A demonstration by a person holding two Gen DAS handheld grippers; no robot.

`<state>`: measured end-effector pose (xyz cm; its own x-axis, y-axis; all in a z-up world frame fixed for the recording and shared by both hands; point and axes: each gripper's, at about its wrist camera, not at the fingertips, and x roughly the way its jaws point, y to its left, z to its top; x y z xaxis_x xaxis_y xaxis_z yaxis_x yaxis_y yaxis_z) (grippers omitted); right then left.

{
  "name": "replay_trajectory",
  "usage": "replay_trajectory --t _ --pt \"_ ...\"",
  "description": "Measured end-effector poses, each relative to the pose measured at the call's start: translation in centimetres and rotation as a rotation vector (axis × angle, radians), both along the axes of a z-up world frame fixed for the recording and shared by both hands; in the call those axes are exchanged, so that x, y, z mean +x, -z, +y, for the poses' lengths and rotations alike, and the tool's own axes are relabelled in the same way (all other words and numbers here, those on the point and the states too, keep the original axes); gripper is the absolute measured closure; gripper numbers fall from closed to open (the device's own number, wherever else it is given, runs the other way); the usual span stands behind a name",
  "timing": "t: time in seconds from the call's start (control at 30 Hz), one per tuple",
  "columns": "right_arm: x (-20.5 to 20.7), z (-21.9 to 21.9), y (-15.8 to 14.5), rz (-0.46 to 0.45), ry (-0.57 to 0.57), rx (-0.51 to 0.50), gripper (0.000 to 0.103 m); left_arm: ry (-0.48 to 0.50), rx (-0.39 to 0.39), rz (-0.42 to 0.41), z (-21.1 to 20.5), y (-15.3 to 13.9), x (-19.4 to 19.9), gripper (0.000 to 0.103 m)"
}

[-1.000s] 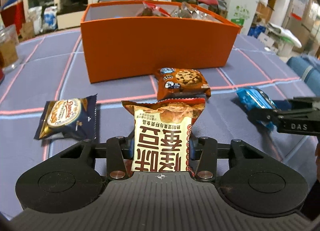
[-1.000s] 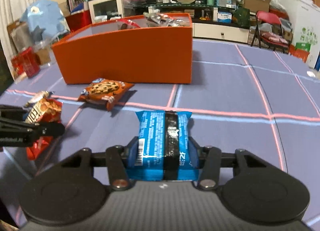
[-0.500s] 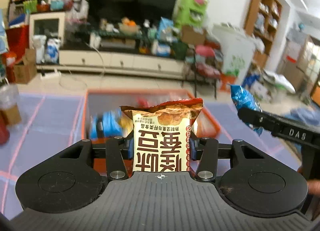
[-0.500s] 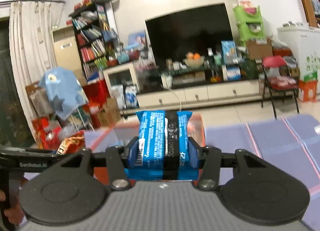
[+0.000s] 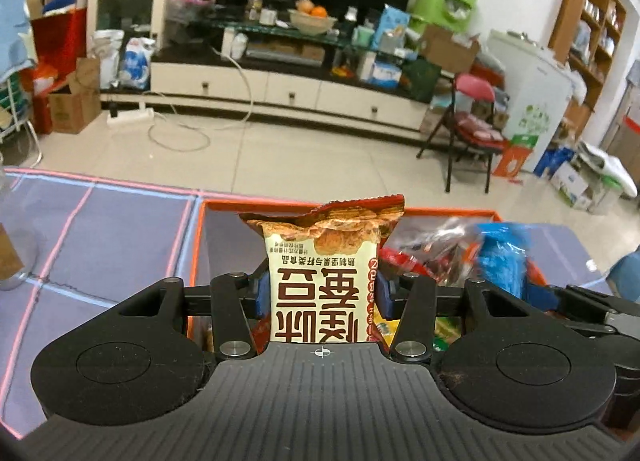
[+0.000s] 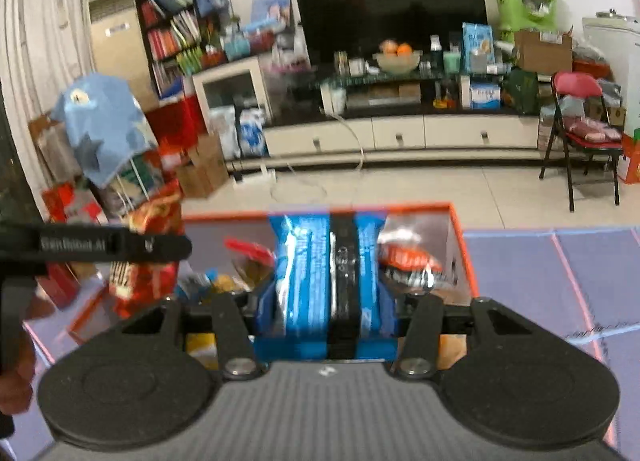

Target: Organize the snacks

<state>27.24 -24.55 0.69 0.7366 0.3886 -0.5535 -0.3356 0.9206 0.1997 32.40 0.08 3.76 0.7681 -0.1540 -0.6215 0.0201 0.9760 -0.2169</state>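
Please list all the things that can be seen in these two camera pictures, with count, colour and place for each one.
cream snack packet: 1, cream and brown with red top edge, held upright between the left tool's fingers, above the box.
blue snack packet: 1, blue with a black band, between the right tool's fingers, above the box.
orange box: 1, orange rim, grey inside, on the mat, holds several mixed snack packets.
mat: 1, purple-grey with pink lines, under the box.
television: 1, black, on the far wall.
fruit bowl: 1, pale, with orange fruit, on the low cabinet.
folding chair: 1, red seat and back, black frame, right side of the room.
left tool: 1, black, shut on the cream packet.
right tool: 1, black, jaws opening, blue packet between them.
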Motion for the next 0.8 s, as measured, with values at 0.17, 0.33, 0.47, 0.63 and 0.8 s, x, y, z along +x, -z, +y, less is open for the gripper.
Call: replay_trajectory --t 0.17,0.33,0.47,0.63,0.8 --pt "0.0 0.6 0.9 0.003 0.000 -0.031 0.043 0.015 -0.014 0.041 0.1 1.7 0.7 0.083" --pt "-1.4 -0.1 -1.0 -0.040 0.012 0.031 0.000 -0.002 -0.120 -0.054 1.5 -1.2 -1.3 0.051" --pt "-4.9 -1.4 -3.8 -0.136 0.020 0.036 0.001 0.001 -0.156 -0.191 1.9 -5.1 -5.0 0.037" --pt "-10.2 -4.0 -5.0 -0.167 0.042 0.086 0.001 0.033 -0.157 -0.227 1.1 -5.8 -10.9 0.027" --pt "-12.5 -5.3 -2.4 -0.071 0.063 0.078 0.000 0.020 -0.075 -0.110 0.7 -0.8 -16.7 0.025"
